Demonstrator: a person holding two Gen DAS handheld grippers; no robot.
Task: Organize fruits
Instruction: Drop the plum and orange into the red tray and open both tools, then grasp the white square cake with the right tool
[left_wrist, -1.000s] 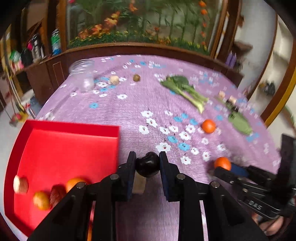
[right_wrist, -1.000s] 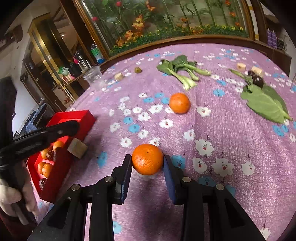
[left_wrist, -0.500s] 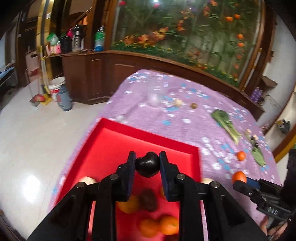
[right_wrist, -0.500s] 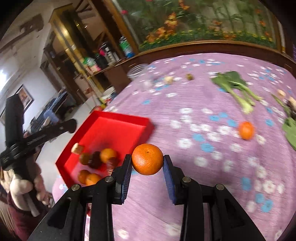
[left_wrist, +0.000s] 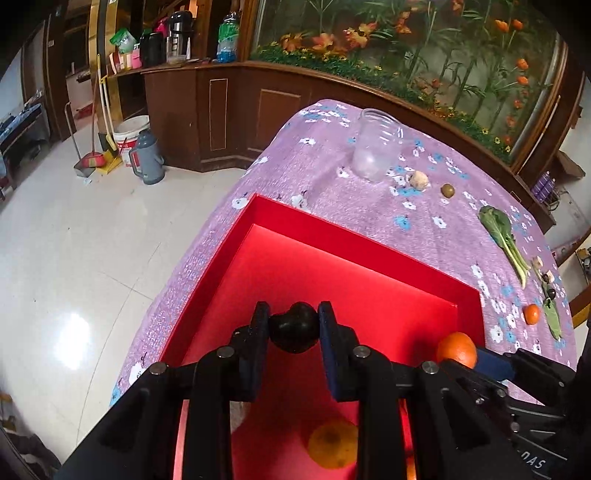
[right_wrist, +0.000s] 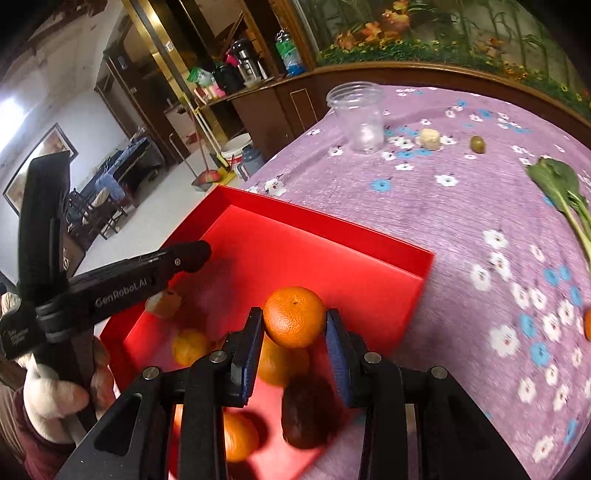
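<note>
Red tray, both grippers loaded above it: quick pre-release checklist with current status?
1. Left gripper shut on the dark fruit: ok, pads press both sides.
2. Right gripper shut on the orange: ok, held between the blue pads.
3. Dark fruit over the red tray: ok, bare red floor behind it.
4. Orange over the tray: ok, but fruit already lies directly under it, another orange and a dark brown fruit, so it may land on them.
5. Grippers clear of each other: ok, apart in both views.
6. Height above the tray floor: cannot tell.
</note>
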